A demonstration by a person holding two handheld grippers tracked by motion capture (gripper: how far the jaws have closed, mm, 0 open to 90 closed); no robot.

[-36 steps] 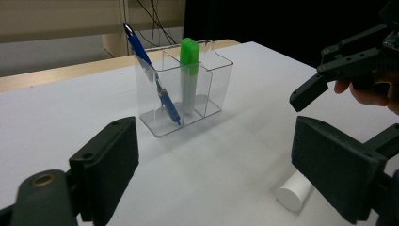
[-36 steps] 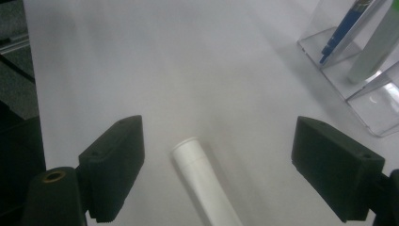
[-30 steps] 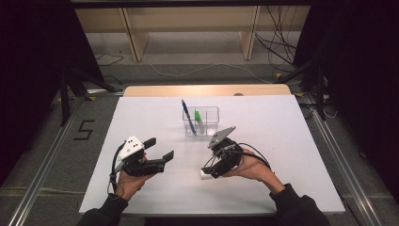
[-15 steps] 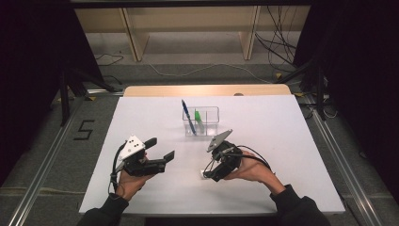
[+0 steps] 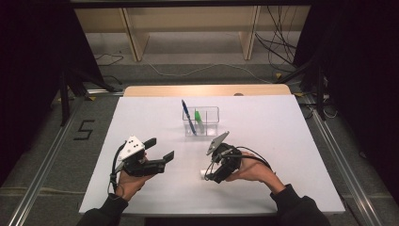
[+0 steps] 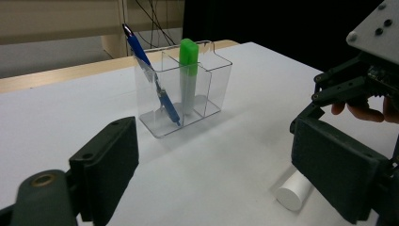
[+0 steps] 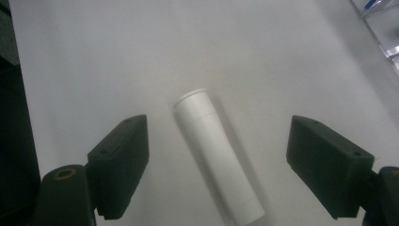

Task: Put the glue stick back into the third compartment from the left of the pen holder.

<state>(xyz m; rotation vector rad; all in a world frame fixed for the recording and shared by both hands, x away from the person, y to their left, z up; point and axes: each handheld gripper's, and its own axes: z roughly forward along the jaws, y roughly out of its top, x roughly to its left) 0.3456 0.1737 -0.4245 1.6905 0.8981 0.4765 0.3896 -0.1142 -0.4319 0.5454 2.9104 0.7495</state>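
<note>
1 white tube [image 7: 217, 160] flat — between right gripper [image 7: 235, 174] jaws.

High view: right gripper [image 5: 212, 175] covers most of the white cylinder [image 5: 203, 173]. Right gripper view: clear holder [image 7: 382, 28] cut off at the upper right corner.
</note>
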